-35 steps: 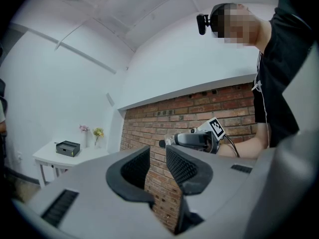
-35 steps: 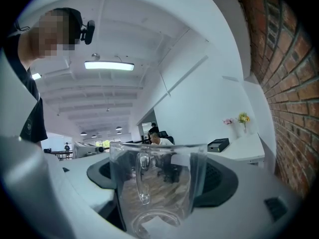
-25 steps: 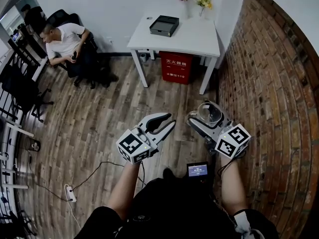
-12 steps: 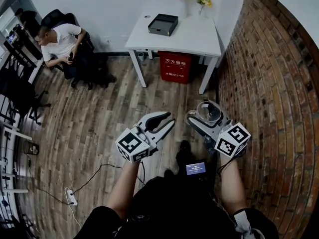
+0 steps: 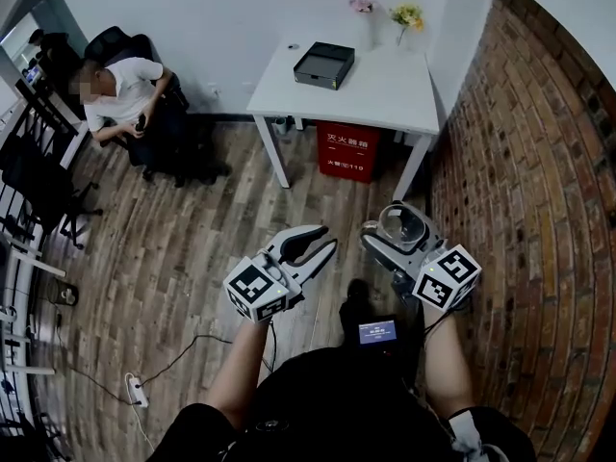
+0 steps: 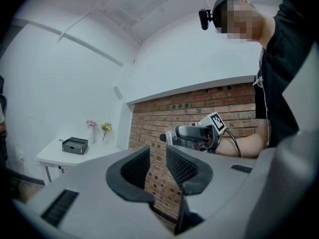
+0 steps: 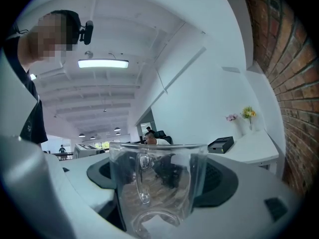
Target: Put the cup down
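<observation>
A clear glass cup (image 5: 404, 222) with a handle is held upright in the air, my right gripper (image 5: 397, 231) shut on it at waist height over the wooden floor. In the right gripper view the cup (image 7: 158, 183) fills the gap between the two dark pads, its handle facing the camera. My left gripper (image 5: 322, 242) hangs level beside it to the left, open by a narrow gap with nothing between its pads (image 6: 133, 169). From the left gripper view the right gripper (image 6: 192, 133) shows against the brick wall. The white table (image 5: 395, 85) stands ahead against the far wall.
On the table lie a black box (image 5: 323, 64) and two small flower vases (image 5: 407, 14). A red box (image 5: 348, 150) sits under it. A brick wall (image 5: 539, 210) runs along the right. A person (image 5: 125, 94) sits at far left; a cable and power strip (image 5: 133, 385) lie on the floor.
Both grippers keep their pose and the cup stays held. The table has shifted a little to the right and lower in the head view.
</observation>
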A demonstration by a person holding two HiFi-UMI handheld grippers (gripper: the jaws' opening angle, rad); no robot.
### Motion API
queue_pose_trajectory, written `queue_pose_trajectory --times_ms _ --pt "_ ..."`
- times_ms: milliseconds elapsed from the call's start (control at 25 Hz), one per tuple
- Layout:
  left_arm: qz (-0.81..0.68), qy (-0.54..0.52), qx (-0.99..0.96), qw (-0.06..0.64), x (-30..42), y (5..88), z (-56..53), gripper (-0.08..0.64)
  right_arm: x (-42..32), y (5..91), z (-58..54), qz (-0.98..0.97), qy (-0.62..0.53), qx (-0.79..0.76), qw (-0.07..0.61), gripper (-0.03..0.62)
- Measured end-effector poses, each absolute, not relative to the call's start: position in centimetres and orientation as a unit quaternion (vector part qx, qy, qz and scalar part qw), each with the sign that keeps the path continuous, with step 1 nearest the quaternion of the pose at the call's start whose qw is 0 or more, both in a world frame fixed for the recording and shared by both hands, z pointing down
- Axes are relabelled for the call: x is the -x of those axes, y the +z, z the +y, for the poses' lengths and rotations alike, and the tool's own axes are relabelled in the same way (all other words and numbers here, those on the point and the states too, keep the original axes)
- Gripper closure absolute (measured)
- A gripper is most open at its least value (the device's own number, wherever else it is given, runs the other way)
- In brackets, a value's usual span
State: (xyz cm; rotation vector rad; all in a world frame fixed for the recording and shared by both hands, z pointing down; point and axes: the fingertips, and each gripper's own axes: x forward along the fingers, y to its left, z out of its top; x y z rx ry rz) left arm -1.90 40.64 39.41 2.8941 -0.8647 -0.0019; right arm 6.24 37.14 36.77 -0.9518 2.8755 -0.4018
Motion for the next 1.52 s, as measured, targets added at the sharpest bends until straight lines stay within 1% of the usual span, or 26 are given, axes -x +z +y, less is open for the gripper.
queue_pose_trajectory --times_ms 360,600,1000,1320,1520 --pt "-0.291 -0.014 -0.954 0.071 0.1 39.5 31.0 0.466 -8.0 37.0 27.4 0.941 -0.14 0.305 0.04 0.166" --pt "-0.291 0.0 -0.953 0.082 -1.4 39.6 24.9 0.466 -9.5 37.0 21.1 0.94 -0.147 0.304 0.04 0.166" --pt "-0.289 -0.011 -0.955 0.064 -4.1 38.2 15.4 0.466 -11.3 36.7 12.3 0.943 -0.143 0.298 0.039 0.166" --pt "-0.3 -0.003 -0.952 0.056 -5.7 37.6 9.7 0.466 -12.7 36.1 7.0 0.946 -0.138 0.288 0.047 0.166" --pt "-0.307 0.004 -0.95 0.053 -5.7 37.7 8.4 0.466 -12.9 36.4 5.1 0.947 -0.14 0.286 0.048 0.167"
